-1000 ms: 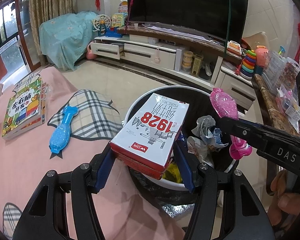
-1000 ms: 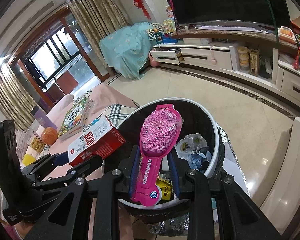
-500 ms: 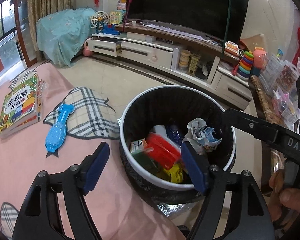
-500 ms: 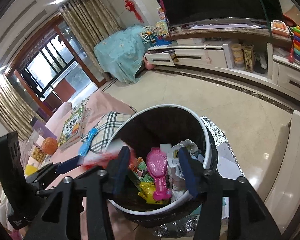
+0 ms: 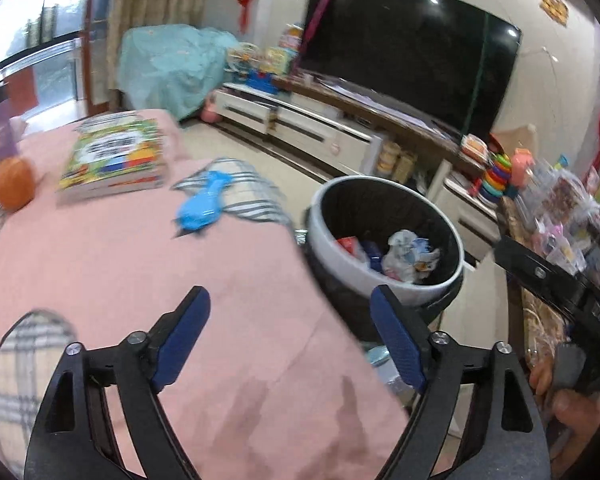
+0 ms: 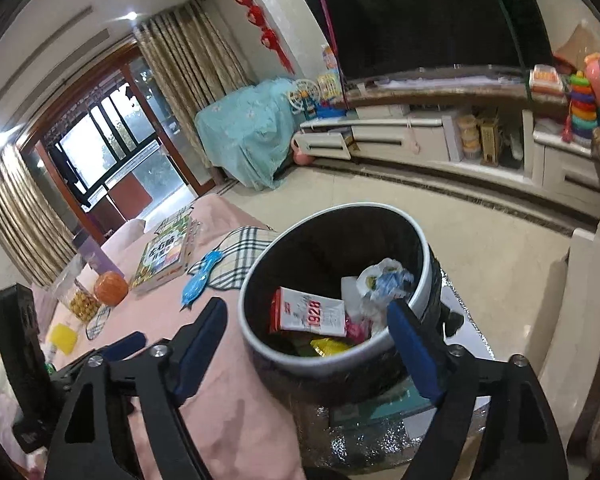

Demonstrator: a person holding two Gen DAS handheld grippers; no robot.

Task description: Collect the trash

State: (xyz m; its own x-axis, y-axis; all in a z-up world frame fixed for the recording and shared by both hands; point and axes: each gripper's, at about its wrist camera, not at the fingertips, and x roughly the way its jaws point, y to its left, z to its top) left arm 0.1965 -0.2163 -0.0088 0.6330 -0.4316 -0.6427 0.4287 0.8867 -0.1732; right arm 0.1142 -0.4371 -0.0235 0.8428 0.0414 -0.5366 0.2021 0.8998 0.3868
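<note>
A white-rimmed black bin (image 6: pixel 256 344) (image 5: pixel 328 248) stands beside the pink-covered table. Inside it lie the red and white 1928 carton (image 6: pixel 312 314), crumpled wrappers (image 6: pixel 382 276) (image 5: pixel 408 254) and a bit of the pink package (image 6: pixel 354 330). My right gripper (image 6: pixel 306 318) hovers over the bin's near rim, its jaws still opening, nothing between them. My left gripper (image 5: pixel 290 306) hangs over the pink cloth left of the bin, jaws also opening and empty. A blue fish-shaped package (image 5: pixel 202 204) (image 6: pixel 200 278) lies on the cloth ahead.
A stack of picture books (image 5: pixel 116 160) (image 6: pixel 166 252), an orange (image 5: pixel 12 186) (image 6: pixel 110 288), a bag of snacks (image 6: pixel 78 300) and a yellow item (image 6: pixel 62 338) lie on the pink table (image 5: pixel 100 264). A TV cabinet (image 6: pixel 420 136) with toys runs along the far wall.
Both grippers opened: the 1928 carton and the pink package dropped into the bin. The left gripper then swung left over the table; the right drew back slightly.
</note>
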